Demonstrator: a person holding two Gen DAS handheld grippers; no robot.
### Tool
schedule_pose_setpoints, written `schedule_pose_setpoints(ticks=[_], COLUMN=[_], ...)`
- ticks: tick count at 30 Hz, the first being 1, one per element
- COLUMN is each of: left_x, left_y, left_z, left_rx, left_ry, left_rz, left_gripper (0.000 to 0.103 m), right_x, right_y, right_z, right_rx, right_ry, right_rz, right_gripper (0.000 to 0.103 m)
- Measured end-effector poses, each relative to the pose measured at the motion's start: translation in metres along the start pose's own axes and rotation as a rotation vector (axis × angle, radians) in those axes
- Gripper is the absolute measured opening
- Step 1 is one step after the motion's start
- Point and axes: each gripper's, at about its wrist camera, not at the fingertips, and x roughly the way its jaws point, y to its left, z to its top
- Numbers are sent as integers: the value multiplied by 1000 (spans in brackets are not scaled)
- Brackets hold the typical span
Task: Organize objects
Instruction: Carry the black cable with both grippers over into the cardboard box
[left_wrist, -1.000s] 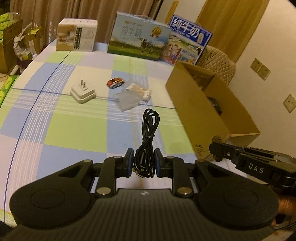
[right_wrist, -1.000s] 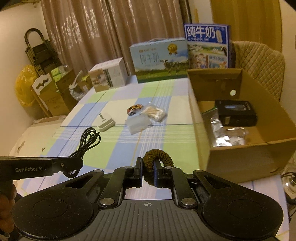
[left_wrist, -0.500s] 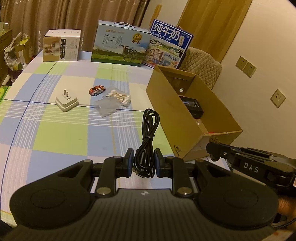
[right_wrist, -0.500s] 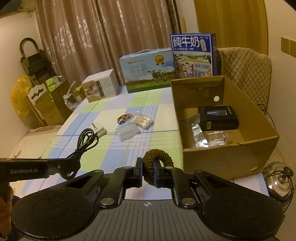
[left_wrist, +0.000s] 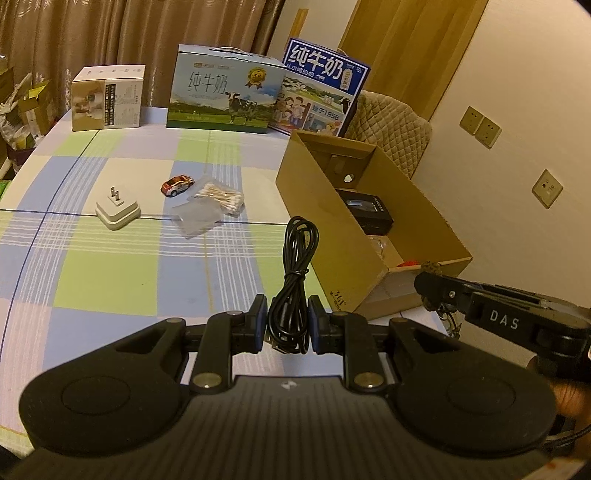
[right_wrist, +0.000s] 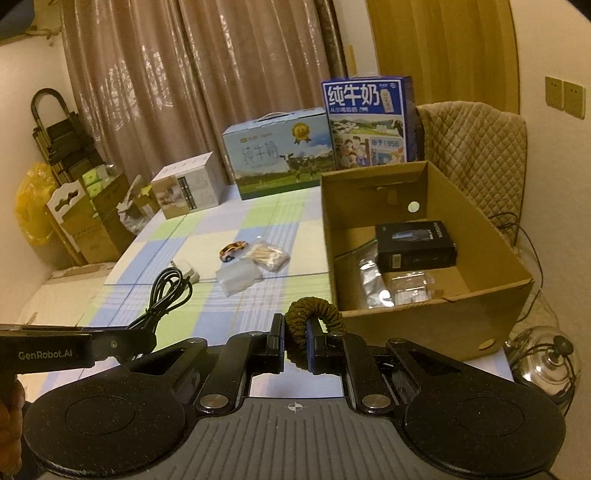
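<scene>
My left gripper (left_wrist: 285, 320) is shut on a coiled black cable (left_wrist: 295, 273) and holds it above the table, left of the open cardboard box (left_wrist: 314, 206). My right gripper (right_wrist: 295, 345) is shut on a dark braided hair tie (right_wrist: 314, 312), just in front of the box's near wall (right_wrist: 424, 325). The cable also shows in the right wrist view (right_wrist: 166, 291). On the table lie a white plug adapter (left_wrist: 118, 212), a toy car (left_wrist: 177, 184), a bag of cotton swabs (left_wrist: 223, 195) and a clear pouch (left_wrist: 195, 218).
The box holds a black box (right_wrist: 415, 245) and clear packets (right_wrist: 402, 290). Two milk cartons (left_wrist: 225, 94) (left_wrist: 321, 92) and a white box (left_wrist: 107, 98) stand at the table's far edge. A quilted chair (right_wrist: 476, 147) is behind the box. A glass kettle (right_wrist: 543, 363) sits low right.
Both grippers have risen and drawn back, still holding the cable and the hair tie. The view now looks more down into the box. Table objects have not moved.
</scene>
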Motion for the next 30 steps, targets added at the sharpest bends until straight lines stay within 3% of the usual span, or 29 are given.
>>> schedule_pose_setpoints(ticks=[16,30], left_x=[15,71], left_y=[-31,-91], left_z=[14,50], left_rx=[52,109], left_ry=[8,28], left_rz=[-46,-115], left_gripper=[19,19], right_x=[-11,1], right_y=[-44,-95], right_z=[20,50], right_rx=[14,-4], right_ry=[-31,-49], right_rz=[-79,-132], right_gripper=[7,7])
